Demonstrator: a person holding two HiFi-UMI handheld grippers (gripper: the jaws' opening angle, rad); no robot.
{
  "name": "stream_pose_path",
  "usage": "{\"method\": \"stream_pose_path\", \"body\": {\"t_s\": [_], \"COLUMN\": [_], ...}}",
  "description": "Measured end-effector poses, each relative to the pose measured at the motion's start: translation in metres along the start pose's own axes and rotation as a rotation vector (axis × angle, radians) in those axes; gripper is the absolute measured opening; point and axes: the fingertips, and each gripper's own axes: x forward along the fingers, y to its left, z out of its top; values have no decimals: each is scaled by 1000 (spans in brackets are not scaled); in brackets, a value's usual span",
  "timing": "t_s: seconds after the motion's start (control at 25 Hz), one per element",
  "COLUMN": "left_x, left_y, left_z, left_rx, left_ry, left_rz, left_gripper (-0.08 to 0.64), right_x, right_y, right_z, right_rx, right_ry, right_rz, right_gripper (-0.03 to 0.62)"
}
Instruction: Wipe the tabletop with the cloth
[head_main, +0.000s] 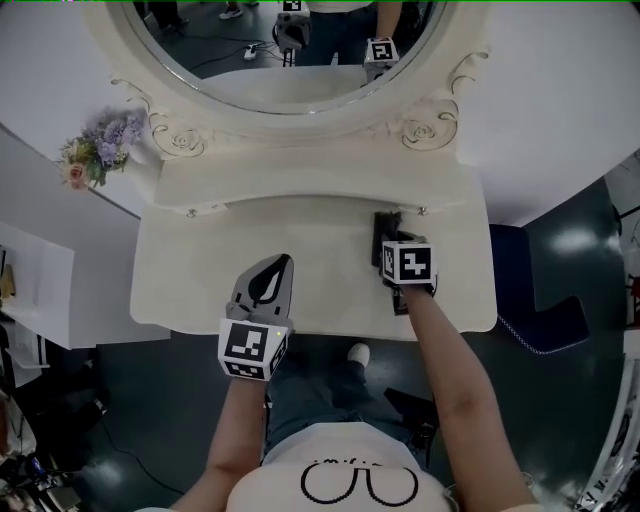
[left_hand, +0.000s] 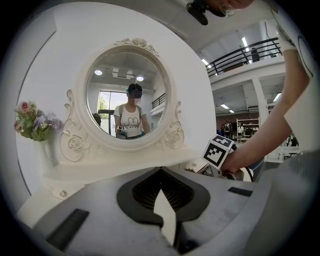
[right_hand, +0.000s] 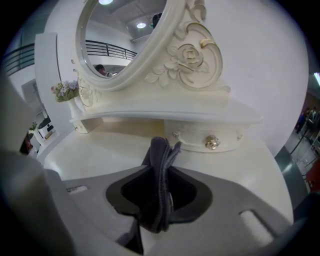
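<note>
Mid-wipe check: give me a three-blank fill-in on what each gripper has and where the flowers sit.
The right gripper is shut on the dark ____.
The left gripper, jaws together, holds ____.
In the head view, the flowers stand ____ of the mirror.
Missing: cloth; nothing; left.

A cream carved mirror (head_main: 290, 80) is standing against a curved white wall (head_main: 560, 110), flowers (head_main: 100, 148) are sitting at its left, the dark floor (head_main: 570, 290) is shining in patches, and strip lights (left_hand: 244, 43) are glowing overhead.
</note>
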Motion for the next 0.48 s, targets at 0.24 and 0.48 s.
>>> {"method": "stream_pose_path", "body": {"t_s": [0.24,0.48], "left_x": [15,25], "left_y": [-19,-38], "left_z": [11,13], "left_rx": [21,33], "left_ry": [-7,-5], "left_rz": [-28,-54], "left_gripper": [-3,-2], "right_x": [-16,-34], "right_y": [-56,-117], "right_z": [-8,-19], "right_rx": [-4,-17], "right_ry": [0,6], "right_rz": [-75,-158], "right_gripper": [91,91]}}
